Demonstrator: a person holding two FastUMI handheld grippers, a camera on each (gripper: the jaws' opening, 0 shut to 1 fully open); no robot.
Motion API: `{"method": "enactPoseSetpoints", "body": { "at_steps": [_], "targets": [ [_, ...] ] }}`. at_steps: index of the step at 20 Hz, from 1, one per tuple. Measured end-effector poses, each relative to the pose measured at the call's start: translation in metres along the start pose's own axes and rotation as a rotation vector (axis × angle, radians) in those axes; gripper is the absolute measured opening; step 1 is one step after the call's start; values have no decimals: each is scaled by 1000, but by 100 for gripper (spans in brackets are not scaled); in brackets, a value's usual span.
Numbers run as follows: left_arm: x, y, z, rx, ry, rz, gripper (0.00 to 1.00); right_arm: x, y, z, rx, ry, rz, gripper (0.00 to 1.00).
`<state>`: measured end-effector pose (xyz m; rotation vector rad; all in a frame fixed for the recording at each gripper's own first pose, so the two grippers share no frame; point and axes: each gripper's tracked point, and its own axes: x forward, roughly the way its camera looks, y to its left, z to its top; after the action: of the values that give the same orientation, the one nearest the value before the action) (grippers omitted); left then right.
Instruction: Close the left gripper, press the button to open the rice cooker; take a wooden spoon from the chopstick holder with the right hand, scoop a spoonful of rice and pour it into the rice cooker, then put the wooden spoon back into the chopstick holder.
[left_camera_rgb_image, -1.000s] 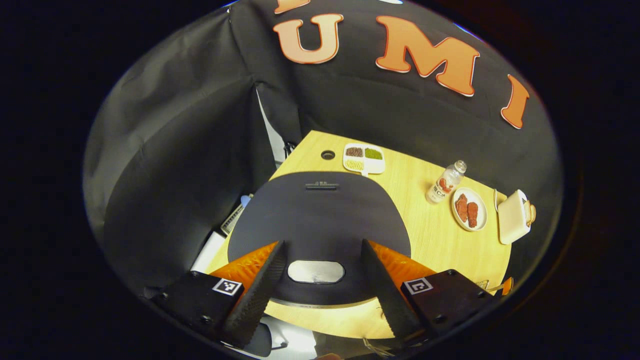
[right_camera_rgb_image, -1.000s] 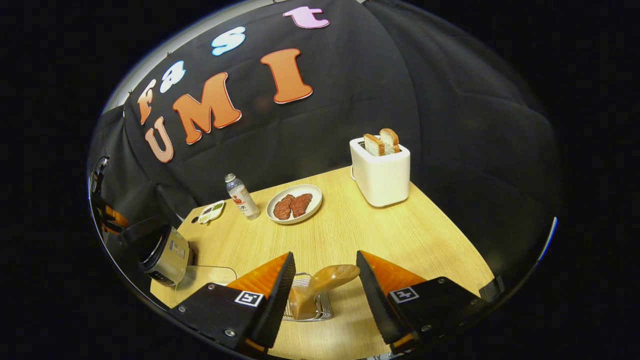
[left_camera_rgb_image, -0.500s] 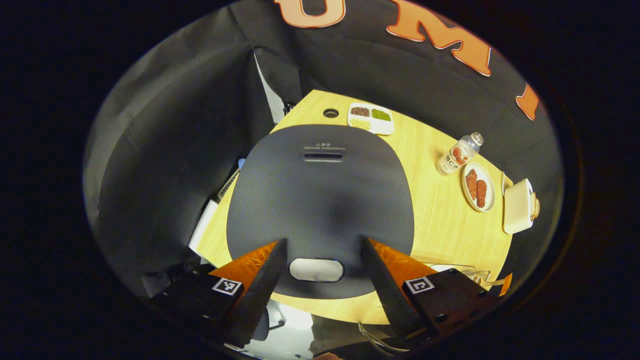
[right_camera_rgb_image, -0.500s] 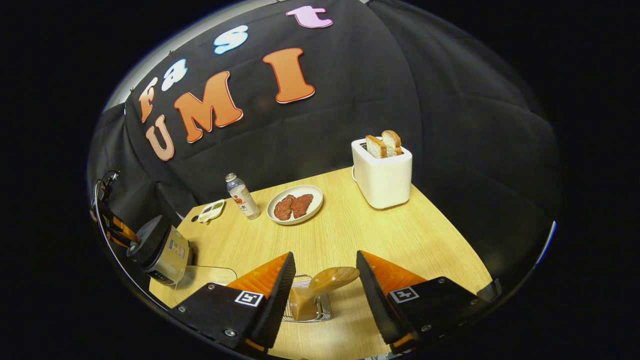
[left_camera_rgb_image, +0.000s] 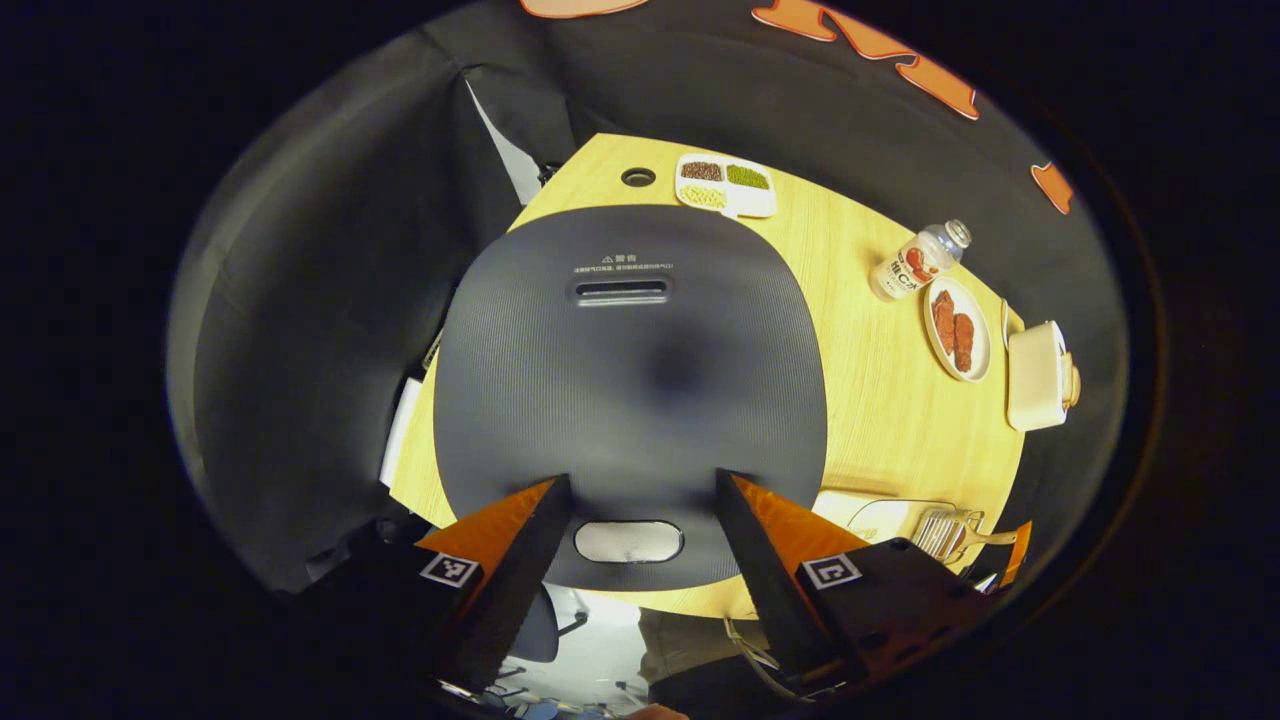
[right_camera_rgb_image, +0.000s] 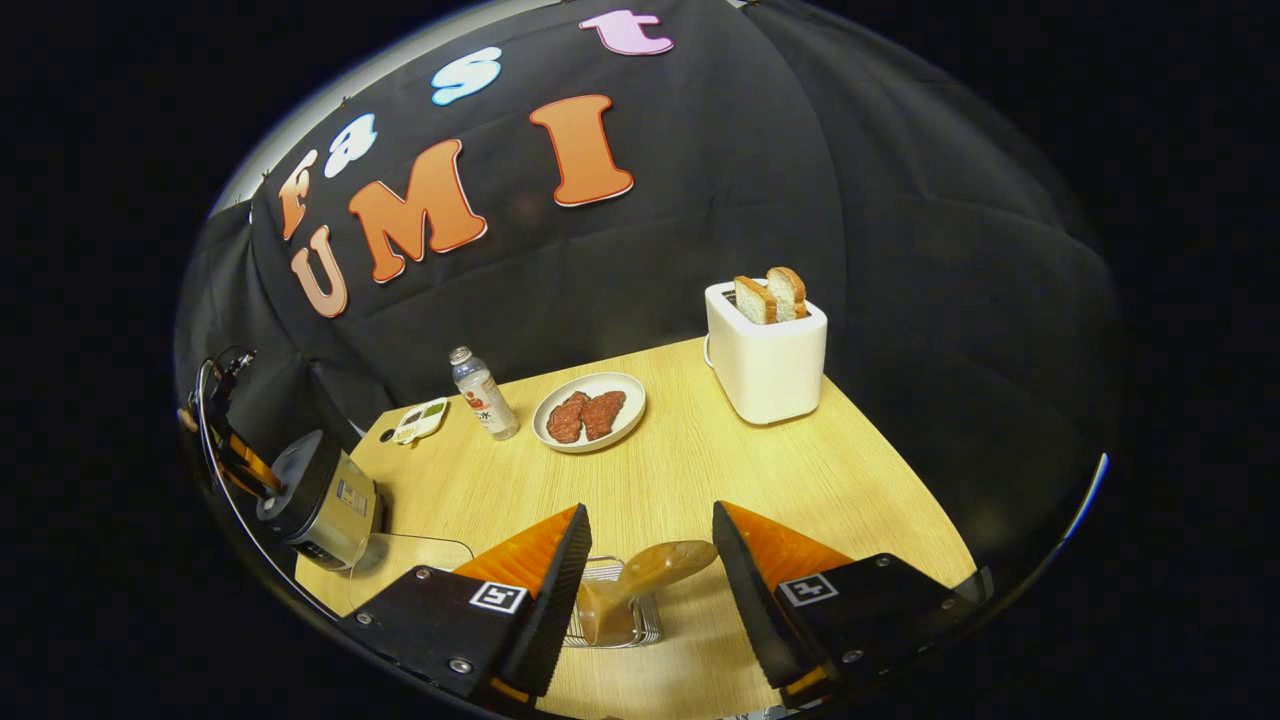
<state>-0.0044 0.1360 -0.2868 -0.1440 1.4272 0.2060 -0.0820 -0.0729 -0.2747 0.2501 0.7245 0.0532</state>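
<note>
The rice cooker (left_camera_rgb_image: 630, 370) lies right under my left gripper (left_camera_rgb_image: 640, 482), its dark ribbed lid down and its pale oval button (left_camera_rgb_image: 628, 541) between the two spread fingers. That gripper is open and holds nothing. The cooker (right_camera_rgb_image: 322, 500) also stands at the far left of the right gripper view, the left gripper (right_camera_rgb_image: 232, 452) hovering over it. My right gripper (right_camera_rgb_image: 648, 510) is open just above the wooden spoon (right_camera_rgb_image: 652, 566), which leans in the wire chopstick holder (right_camera_rgb_image: 612, 618) without touching the fingers.
A clear container (right_camera_rgb_image: 410, 553) sits between cooker and holder. Farther back stand a bottle (right_camera_rgb_image: 482, 392), a plate of meat (right_camera_rgb_image: 588, 410), a white toaster (right_camera_rgb_image: 766, 352) with bread and a small bean tray (right_camera_rgb_image: 420, 422). The table's front edge (left_camera_rgb_image: 640, 600) is close below the cooker.
My left gripper has come closer over the cooker lid, which now looks larger, while the button stays between its fingers. The right gripper has barely moved.
</note>
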Motion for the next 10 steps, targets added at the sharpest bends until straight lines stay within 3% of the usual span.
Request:
{"method": "enactPoseSetpoints", "body": {
  "at_steps": [10],
  "targets": [
    [2, -2, 5, 14, 26, 3, 99, 5, 17, 15, -21, -21, 26, 82]
  ]
}}
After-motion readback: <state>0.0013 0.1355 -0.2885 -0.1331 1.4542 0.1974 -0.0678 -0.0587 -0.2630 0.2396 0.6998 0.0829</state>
